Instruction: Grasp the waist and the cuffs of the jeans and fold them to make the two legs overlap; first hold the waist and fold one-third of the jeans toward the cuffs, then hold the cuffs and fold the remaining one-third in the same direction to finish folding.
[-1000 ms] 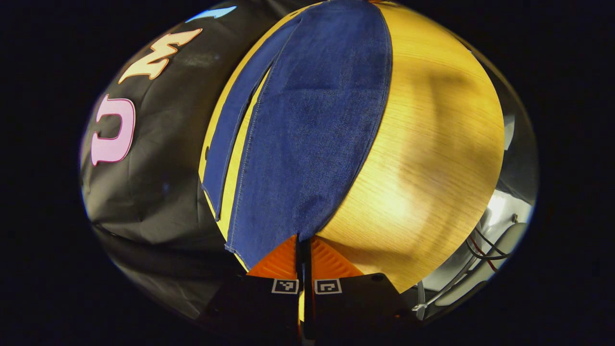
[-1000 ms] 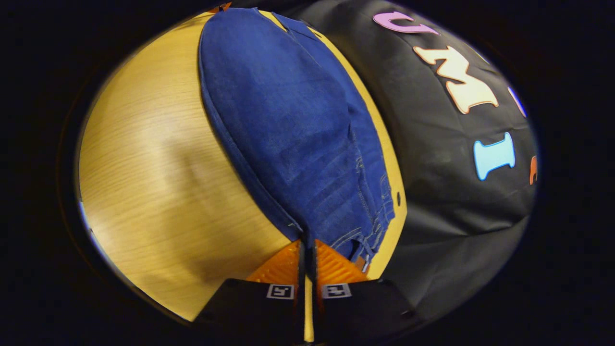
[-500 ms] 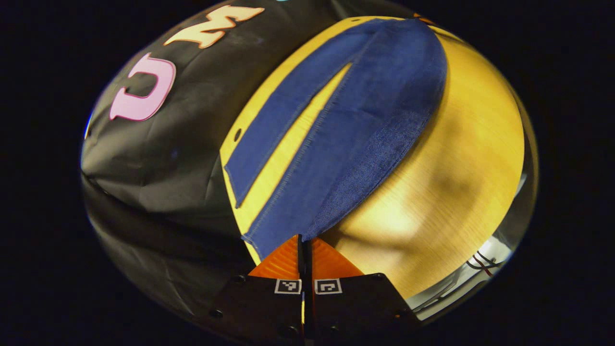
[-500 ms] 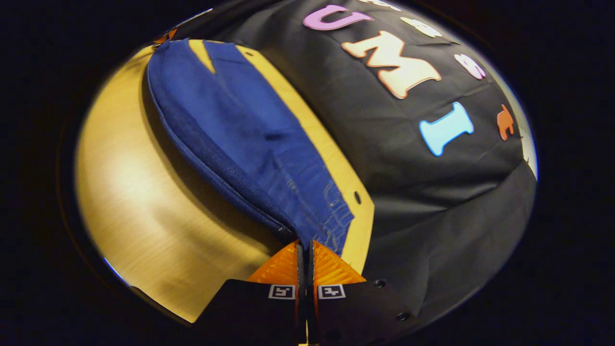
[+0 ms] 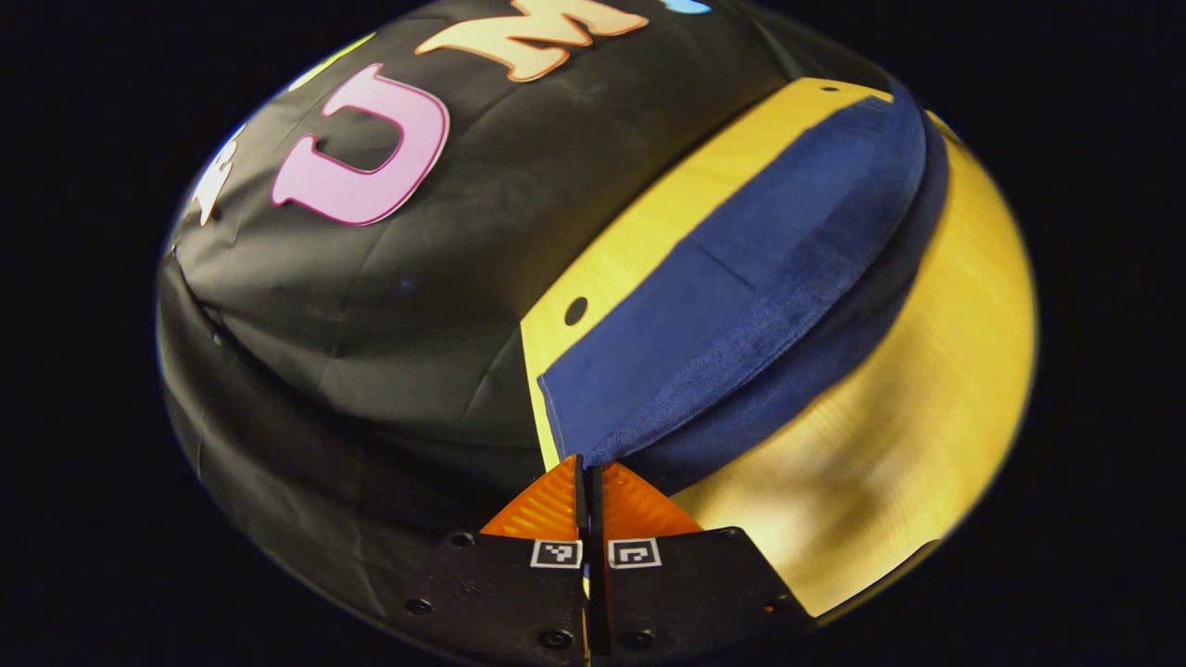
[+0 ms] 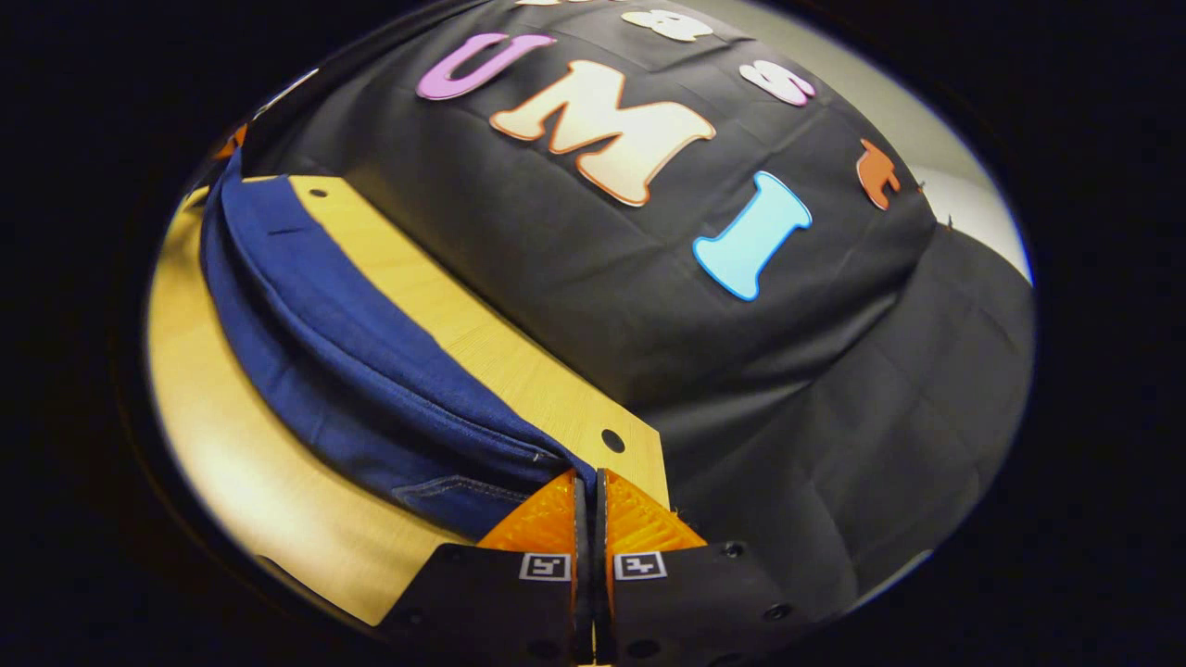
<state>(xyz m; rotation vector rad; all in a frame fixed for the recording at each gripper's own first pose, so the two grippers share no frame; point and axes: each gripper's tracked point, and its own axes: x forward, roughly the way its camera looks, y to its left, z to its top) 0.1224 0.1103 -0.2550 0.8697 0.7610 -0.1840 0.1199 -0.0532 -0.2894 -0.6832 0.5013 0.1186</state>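
Observation:
Dark blue jeans point(image 5: 741, 306) lie lengthwise on the wooden table point(image 5: 927, 398), with one leg doubled over the other. In the left gripper view my left gripper point(image 5: 586, 463) is shut on the cuff end, holding the upper leg's edge lifted above the layer beneath. In the right gripper view my right gripper point(image 6: 586, 477) is shut on the waist end of the jeans point(image 6: 352, 371), where a stitched pocket shows on the lower layer. The raised fold runs between the two grippers along the table's far side.
The table's far edge point(image 6: 482, 343) has small round holes point(image 6: 611, 439) at its corners and butts against the black cloth wall point(image 6: 788, 389). Bare wood point(image 5: 889, 463) lies on the near side of the jeans.
Both grippers have carried the near leg up and over toward the far edge. The far leg and the strip of table between the legs are now covered, and the views tilt toward the wall.

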